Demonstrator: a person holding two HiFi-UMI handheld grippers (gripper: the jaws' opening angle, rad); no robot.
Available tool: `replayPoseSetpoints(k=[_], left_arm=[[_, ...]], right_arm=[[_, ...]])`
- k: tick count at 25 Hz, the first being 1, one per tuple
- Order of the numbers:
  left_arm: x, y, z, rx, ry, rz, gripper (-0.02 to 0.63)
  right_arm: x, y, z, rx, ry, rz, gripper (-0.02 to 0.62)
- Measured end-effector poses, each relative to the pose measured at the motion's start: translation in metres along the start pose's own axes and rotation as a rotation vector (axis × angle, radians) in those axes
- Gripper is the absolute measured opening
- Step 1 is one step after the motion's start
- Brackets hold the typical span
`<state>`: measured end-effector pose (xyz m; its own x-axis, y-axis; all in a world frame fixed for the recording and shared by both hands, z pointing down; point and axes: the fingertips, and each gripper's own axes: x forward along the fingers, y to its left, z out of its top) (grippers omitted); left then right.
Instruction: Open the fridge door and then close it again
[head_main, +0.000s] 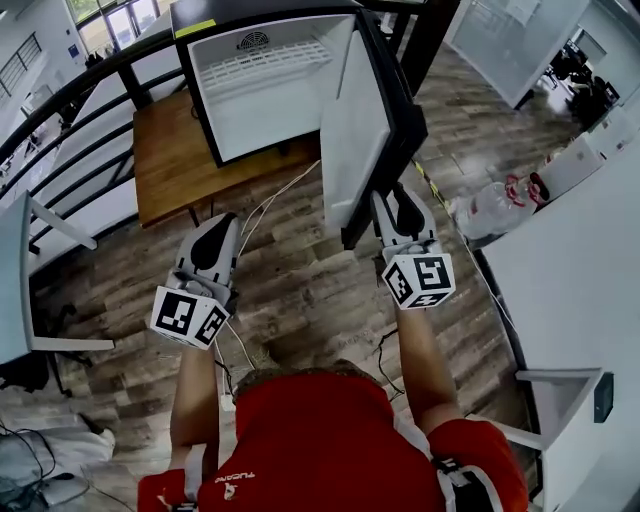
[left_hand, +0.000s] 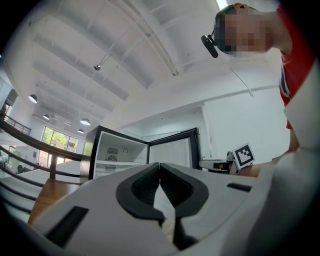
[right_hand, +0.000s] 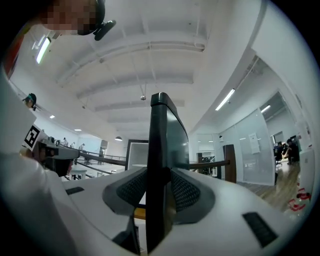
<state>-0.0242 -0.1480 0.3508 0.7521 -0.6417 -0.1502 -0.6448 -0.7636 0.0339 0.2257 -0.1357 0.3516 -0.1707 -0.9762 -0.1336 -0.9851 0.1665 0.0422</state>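
A small black fridge (head_main: 262, 90) with a white inside stands on a wooden table (head_main: 170, 170). Its door (head_main: 355, 130) is swung wide open toward me. My right gripper (head_main: 392, 205) is at the door's free edge. In the right gripper view the dark door edge (right_hand: 159, 130) runs upright between the pads, and my right gripper (right_hand: 159, 186) is shut on it from both sides. My left gripper (head_main: 220, 228) hangs over the floor in front of the table, apart from the fridge. In the left gripper view its jaws (left_hand: 159, 172) are shut with nothing in them, and the open fridge (left_hand: 122, 155) lies ahead.
A black railing (head_main: 90, 95) runs behind the table at the left. White desks (head_main: 580, 260) border the wooden floor on the right, with a clear plastic bag (head_main: 495, 205) beside them. A white cable (head_main: 275, 200) trails from the fridge across the floor.
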Motion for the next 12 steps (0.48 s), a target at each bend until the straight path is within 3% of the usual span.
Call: replayPoseSetpoints(k=[12], left_arm=[[-0.006,-0.073,-0.001,0.044,0.009,0.104,0.009]], right_arm=[[-0.022,-0.08,-0.009,-0.027,0.044,0.099,0.163]])
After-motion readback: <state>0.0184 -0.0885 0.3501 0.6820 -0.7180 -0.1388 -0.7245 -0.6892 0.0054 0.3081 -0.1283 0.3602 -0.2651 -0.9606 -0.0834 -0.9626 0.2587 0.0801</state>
